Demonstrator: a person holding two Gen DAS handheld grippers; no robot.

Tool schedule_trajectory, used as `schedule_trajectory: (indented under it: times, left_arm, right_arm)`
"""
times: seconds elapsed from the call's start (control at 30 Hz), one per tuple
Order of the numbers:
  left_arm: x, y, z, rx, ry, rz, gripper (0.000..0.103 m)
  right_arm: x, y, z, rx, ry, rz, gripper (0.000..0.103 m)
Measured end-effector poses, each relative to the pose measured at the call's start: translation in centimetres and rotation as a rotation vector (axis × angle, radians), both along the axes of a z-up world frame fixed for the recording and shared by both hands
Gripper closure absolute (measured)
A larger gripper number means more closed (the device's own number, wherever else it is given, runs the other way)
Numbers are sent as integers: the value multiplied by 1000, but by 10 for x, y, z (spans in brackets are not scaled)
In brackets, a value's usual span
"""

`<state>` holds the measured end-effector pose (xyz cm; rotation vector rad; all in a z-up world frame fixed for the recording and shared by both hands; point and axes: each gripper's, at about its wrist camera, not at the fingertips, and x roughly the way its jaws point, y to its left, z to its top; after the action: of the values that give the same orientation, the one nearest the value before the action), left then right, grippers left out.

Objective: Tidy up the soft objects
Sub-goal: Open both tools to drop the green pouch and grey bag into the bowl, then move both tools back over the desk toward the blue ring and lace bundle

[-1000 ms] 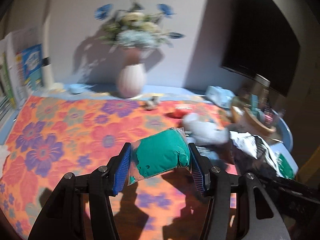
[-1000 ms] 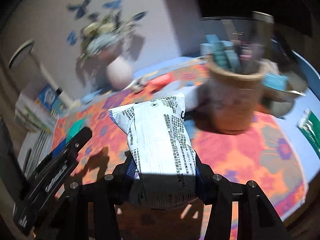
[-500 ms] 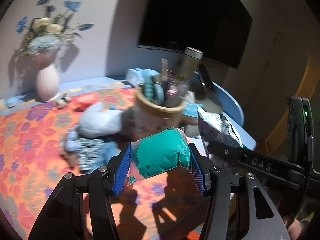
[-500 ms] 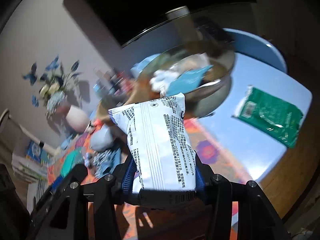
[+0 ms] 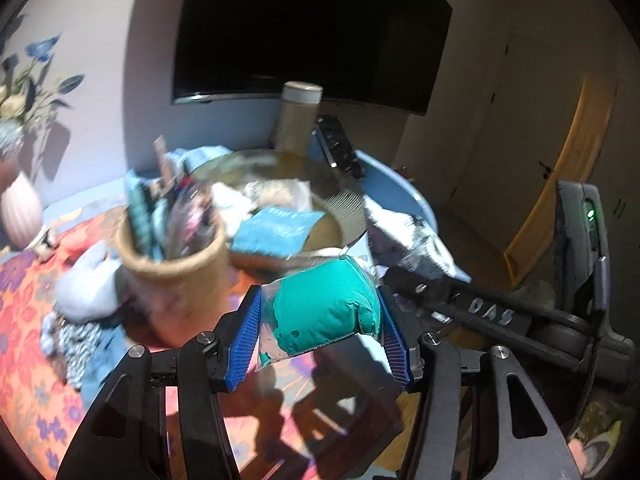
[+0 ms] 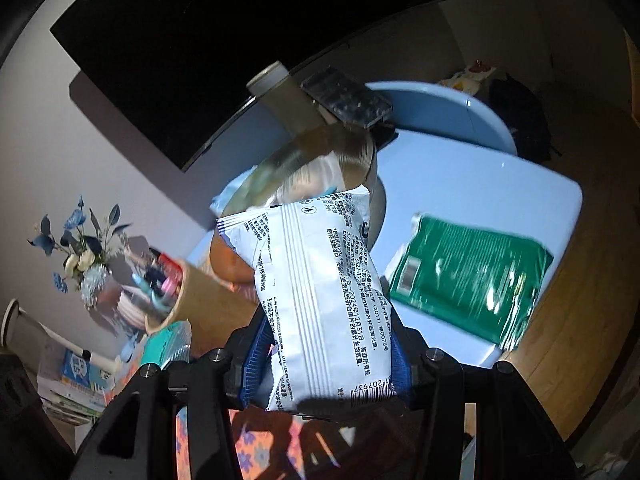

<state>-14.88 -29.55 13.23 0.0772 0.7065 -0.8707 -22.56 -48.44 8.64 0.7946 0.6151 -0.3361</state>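
My left gripper (image 5: 320, 336) is shut on a teal soft pouch in clear wrap (image 5: 324, 308), held above the flowered tablecloth (image 5: 24, 344). My right gripper (image 6: 326, 354) is shut on a white printed snack bag (image 6: 320, 288) that stands up between its blue pads. Ahead of both lies a wide shallow bowl (image 5: 352, 208) holding a blue packet (image 5: 276, 232) and pale soft items. In the left wrist view the right gripper's arm (image 5: 492, 312) crosses at the right with the white bag (image 5: 408, 240) at its tip. A green packet (image 6: 468, 280) lies flat on the light blue table (image 6: 480, 184).
A tan pot of pens and combs (image 5: 176, 264) stands left of the bowl, with a pale plush toy (image 5: 88, 284) and patterned cloth (image 5: 76, 344) beside it. A tall cylinder (image 5: 298, 120) and a remote (image 5: 340, 148) sit behind the bowl. A dark screen (image 5: 312, 28) hangs on the wall.
Both grippers have swung right across the table, from the vase and flowered cloth toward the bowl and the blue table end, rolling as they went. Each keeps its grip on its package.
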Motion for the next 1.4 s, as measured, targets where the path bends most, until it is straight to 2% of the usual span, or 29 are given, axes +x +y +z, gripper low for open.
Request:
schedule_trajectory:
  times: [0.13, 0.27, 0.4, 0.53, 0.63, 0.67, 0.7, 0.73, 0.9, 1.0, 1.23, 1.4]
  left_arm:
    - [11, -21, 14, 7, -18, 19, 51]
    - [35, -40, 22, 9, 11, 94, 50]
    - [60, -56, 27, 2, 50, 126, 50]
    - [78, -71, 34, 10, 11, 157, 48]
    - [94, -77, 34, 2, 3, 185, 30]
    - [98, -77, 33, -10, 9, 184, 19]
    - [102, -77, 32, -23, 16, 184, 18]
    - [104, -77, 32, -29, 20, 180, 18]
    - [104, -77, 30, -35, 13, 144, 18]
    - [98, -75, 31, -40, 10, 128, 18]
    - [65, -63, 49, -54, -61, 93, 18]
    - [47, -40, 62, -79, -73, 93, 18]
  right_arm:
    - [11, -17, 6, -3, -10, -7, 52]
    - [30, -34, 18, -26, -24, -12, 52]
    - [58, -54, 29, -52, -24, -15, 52]
    - [83, -73, 33, -50, -15, -20, 52]
    - [104, -85, 32, -53, -13, -18, 50]
    - [113, -89, 29, -58, -1, -4, 39]
    - [119, -91, 25, -62, 22, 4, 27]
    - [123, -94, 19, -62, 50, 9, 26]
    - [108, -104, -1, 4, 58, -12, 26]
    - [96, -102, -4, 10, 74, -28, 26]
    - [74, -75, 17, -39, 69, -10, 26]
    - [62, -52, 33, -74, 54, 2, 26]
